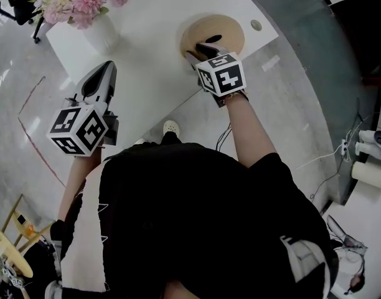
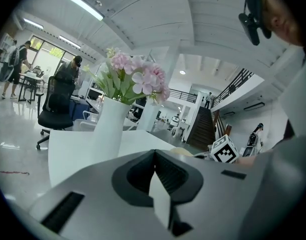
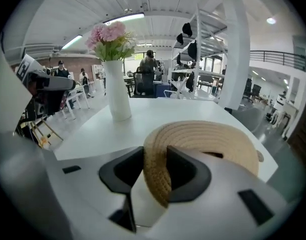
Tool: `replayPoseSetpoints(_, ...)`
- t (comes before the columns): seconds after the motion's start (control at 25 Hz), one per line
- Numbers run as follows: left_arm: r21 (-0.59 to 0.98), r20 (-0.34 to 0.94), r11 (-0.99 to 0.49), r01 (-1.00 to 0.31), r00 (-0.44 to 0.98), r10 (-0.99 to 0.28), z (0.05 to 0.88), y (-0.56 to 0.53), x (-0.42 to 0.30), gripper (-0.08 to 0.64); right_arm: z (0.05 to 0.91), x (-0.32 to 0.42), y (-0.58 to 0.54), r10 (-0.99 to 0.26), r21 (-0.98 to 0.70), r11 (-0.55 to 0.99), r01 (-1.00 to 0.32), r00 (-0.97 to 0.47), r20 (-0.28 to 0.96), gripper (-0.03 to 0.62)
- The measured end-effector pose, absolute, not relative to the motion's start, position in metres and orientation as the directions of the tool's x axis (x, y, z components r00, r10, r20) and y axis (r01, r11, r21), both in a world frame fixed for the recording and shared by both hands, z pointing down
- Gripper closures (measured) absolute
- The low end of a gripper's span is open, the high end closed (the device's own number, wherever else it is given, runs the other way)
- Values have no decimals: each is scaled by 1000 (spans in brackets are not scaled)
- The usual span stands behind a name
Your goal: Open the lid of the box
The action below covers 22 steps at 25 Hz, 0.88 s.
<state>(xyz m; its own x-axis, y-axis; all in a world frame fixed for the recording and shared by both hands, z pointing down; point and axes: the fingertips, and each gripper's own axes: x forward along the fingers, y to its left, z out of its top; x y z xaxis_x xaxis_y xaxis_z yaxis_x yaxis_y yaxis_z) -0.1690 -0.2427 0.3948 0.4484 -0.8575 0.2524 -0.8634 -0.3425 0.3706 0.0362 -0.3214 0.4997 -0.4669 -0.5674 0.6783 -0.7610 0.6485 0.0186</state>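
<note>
A round woven straw box [image 1: 223, 30] sits near the white table's [image 1: 153, 73] front edge. My right gripper [image 1: 202, 50] reaches it from the near side. In the right gripper view the jaws [image 3: 155, 159] are shut on the near rim of the woven lid [image 3: 208, 139]. That rim stands tilted up, with a dark gap showing beneath it. My left gripper [image 1: 102, 75] hovers at the table's left front edge, well apart from the box. In the left gripper view its pads [image 2: 155, 156] meet with nothing between them.
A white vase of pink flowers [image 1: 102, 33] stands at the table's far left, close ahead of the left gripper [image 2: 110, 126]. A small round cable hole [image 1: 257, 25] lies right of the box. Bare tabletop lies between vase and box. Grey floor surrounds the table.
</note>
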Motion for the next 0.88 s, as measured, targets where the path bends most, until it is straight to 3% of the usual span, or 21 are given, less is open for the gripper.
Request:
replayPoseSetpoints(0.4, 367, 254, -332, -869, 437, -863, 392, -246, -169, 549, 495, 38, -323, -520, -150, 633, -760, -560, 644, 447)
replayPoseSetpoints(0.88, 359, 249, -343, -868, 444, -861, 388, -251, -165, 549, 481, 38, -327, -529, -235, 608, -758, -608, 593, 448)
